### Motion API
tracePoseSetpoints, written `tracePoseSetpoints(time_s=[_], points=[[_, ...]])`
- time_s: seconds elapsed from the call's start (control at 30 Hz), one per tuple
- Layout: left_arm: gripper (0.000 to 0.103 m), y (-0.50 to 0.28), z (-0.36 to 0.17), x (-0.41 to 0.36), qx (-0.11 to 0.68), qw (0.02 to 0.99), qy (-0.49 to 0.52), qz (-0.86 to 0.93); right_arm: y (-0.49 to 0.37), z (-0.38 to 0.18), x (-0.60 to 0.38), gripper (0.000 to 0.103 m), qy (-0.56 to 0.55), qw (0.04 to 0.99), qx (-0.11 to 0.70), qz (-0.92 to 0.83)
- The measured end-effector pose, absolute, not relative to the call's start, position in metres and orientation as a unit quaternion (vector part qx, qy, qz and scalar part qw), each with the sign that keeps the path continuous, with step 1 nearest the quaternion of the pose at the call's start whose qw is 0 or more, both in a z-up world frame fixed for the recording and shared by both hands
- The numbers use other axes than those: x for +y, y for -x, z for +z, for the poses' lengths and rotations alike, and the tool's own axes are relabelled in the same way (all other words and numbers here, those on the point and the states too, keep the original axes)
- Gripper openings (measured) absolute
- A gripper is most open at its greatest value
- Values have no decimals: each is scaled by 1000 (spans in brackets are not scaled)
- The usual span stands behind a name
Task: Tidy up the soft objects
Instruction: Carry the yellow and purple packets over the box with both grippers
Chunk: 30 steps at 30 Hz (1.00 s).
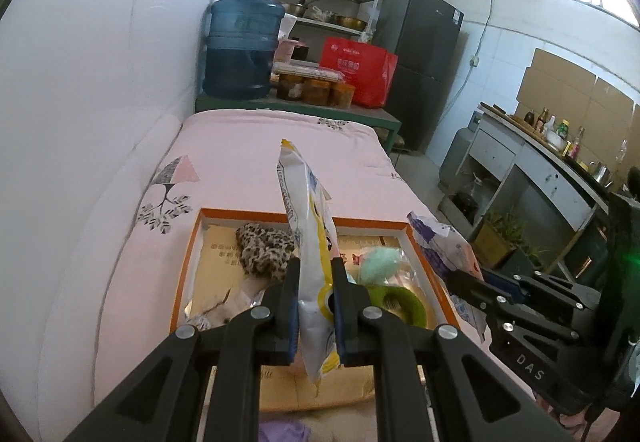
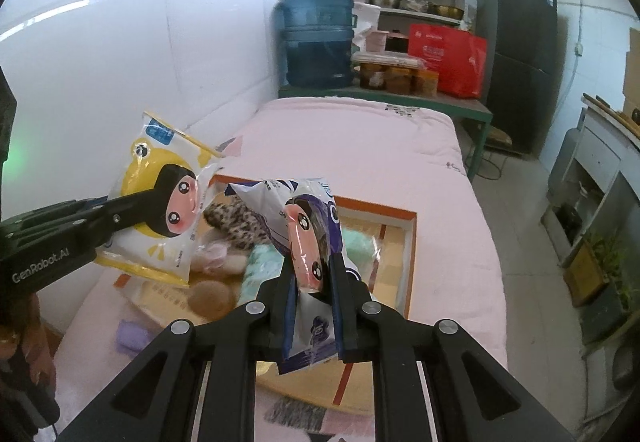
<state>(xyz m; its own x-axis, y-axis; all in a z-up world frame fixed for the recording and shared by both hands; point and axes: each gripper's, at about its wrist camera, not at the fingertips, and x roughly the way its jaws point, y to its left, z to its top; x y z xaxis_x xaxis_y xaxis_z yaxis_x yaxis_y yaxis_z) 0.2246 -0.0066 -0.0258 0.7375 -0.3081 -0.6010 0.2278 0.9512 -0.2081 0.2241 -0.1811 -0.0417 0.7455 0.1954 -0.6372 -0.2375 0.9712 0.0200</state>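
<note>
My left gripper (image 1: 315, 268) is shut on a yellow-and-white tissue packet (image 1: 308, 226) that stands on edge between its pads, above an orange-rimmed box (image 1: 272, 215). In the right wrist view that yellow packet (image 2: 156, 202) hangs at the left in the left gripper (image 2: 176, 178). My right gripper (image 2: 310, 266) is shut on a purple-and-white tissue packet (image 2: 304, 226), held above the same box (image 2: 410, 242). The purple packet (image 1: 444, 246) shows at the right of the left wrist view. Inside the box lie a leopard-print soft item (image 1: 262, 248), a mint fluffy item (image 1: 380, 260) and a green ring (image 1: 394, 300).
The box rests on a pink quilt (image 1: 248, 158) against a white tiled wall. Behind it, a green table holds a blue water jug (image 1: 242, 46), jars and a red bag (image 1: 360, 70). A purple item (image 2: 132, 336) lies on the quilt near the box. A counter (image 1: 540, 178) runs along the right.
</note>
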Motion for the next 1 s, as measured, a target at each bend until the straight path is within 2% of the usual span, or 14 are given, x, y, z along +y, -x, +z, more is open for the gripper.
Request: tracePoseSetpoints(time_s=[0.53, 1.0], points=[[14, -287, -49, -20, 375, 900, 131, -177, -279, -69, -190, 15, 29, 924, 371, 86], [14, -319, -86, -28, 417, 880, 144, -174, -300, -89, -185, 15, 54, 917, 391, 67]])
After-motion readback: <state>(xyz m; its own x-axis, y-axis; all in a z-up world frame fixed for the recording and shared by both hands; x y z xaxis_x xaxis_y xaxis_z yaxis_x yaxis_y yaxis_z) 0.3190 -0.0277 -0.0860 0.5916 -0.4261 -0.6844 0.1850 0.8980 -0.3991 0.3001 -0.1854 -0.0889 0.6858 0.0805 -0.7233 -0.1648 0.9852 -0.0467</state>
